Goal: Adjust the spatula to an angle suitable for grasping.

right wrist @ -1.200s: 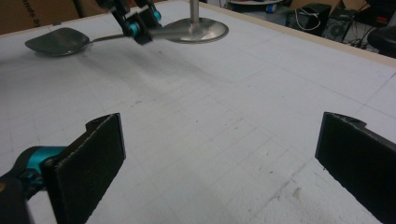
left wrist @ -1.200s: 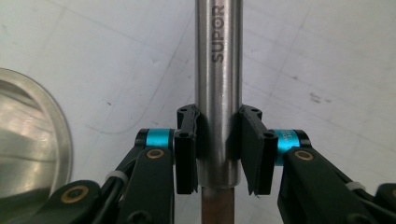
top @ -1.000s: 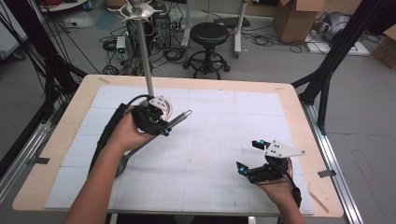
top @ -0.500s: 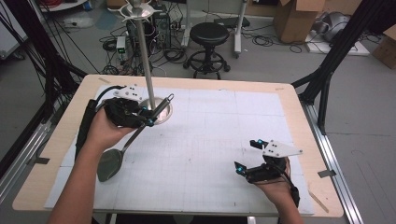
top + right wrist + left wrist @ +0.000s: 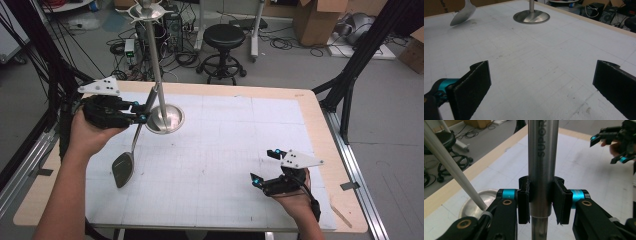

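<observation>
My left gripper (image 5: pixel 139 114) is shut on the steel handle of a long spoon (image 5: pixel 123 168). The spoon hangs tilted, bowl down, just over the white mat at the left. In the left gripper view both pads (image 5: pixel 523 203) press the handle (image 5: pixel 542 157), which is stamped SUPOR. Beside it stands a metal stand with a round base (image 5: pixel 169 120) and a tall pole (image 5: pixel 154 60). The handle's upper end lies close to that pole. My right gripper (image 5: pixel 265 166) rests open near the front right. In its own view the jaws stand wide apart around bare mat (image 5: pixel 542 72).
The white gridded mat (image 5: pixel 240 130) covers a wooden table with a pale rim (image 5: pixel 320 125). Behind the table are a black stool (image 5: pixel 223 37), cables and cardboard boxes on the floor. Black frame legs stand at both sides.
My left hand has carried the spoon left, back and up, bringing its handle close to the stand's pole. The bowl now hangs low over the mat. The right hand has kept still.
</observation>
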{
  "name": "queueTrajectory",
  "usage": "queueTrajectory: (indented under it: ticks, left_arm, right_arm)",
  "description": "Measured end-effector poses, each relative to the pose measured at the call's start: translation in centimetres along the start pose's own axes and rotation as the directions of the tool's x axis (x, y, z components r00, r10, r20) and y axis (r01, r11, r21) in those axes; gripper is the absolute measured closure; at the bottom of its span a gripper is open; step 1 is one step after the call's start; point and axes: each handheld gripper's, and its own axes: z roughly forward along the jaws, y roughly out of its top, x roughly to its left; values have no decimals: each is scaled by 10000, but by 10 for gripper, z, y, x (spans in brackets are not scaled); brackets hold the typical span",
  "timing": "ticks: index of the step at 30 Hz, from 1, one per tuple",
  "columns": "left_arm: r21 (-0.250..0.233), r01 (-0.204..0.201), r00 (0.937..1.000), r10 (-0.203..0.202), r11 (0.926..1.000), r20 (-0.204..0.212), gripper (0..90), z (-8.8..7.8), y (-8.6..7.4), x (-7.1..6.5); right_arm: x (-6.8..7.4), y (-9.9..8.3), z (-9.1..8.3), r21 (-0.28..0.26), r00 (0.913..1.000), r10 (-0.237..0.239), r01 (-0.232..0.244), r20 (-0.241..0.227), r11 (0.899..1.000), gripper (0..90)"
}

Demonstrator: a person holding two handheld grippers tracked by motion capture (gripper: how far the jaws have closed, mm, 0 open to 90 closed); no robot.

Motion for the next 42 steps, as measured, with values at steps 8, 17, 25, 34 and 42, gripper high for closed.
queueTrajectory:
  ticks: [8, 17, 25, 34, 42]
  left_arm:
    - [-439, -106, 9999, 103, 9990, -69, 691, -12, 9, -1]
    - [-1002, 243, 9997, -245, 9947, -16, 691, -21, 9, 6]
    - [-1923, 922, 9957, -894, 9770, 231, 691, -33, 18, 18]
    - [-2341, 1179, 9926, -1210, 9650, 9, 691, -47, 24, 30]
    - [-2275, 1419, 9871, -1549, 9634, -404, 691, -45, 31, 43]
  right_arm:
    - [0, 0, 0, 18, 10000, 36, -36, 8, 10000, 3]
    - [-1, 0, 0, -5, 10000, 13, -13, -14, 10000, 3]
    - [-1, 0, 0, -28, 9999, 84, -84, -55, 10000, 2]
    - [-1, 1, -1, -39, 10000, 67, -67, -71, 10000, 2]
    - [-1, 1, -1, -88, 10000, 58, -59, -60, 9999, 2]
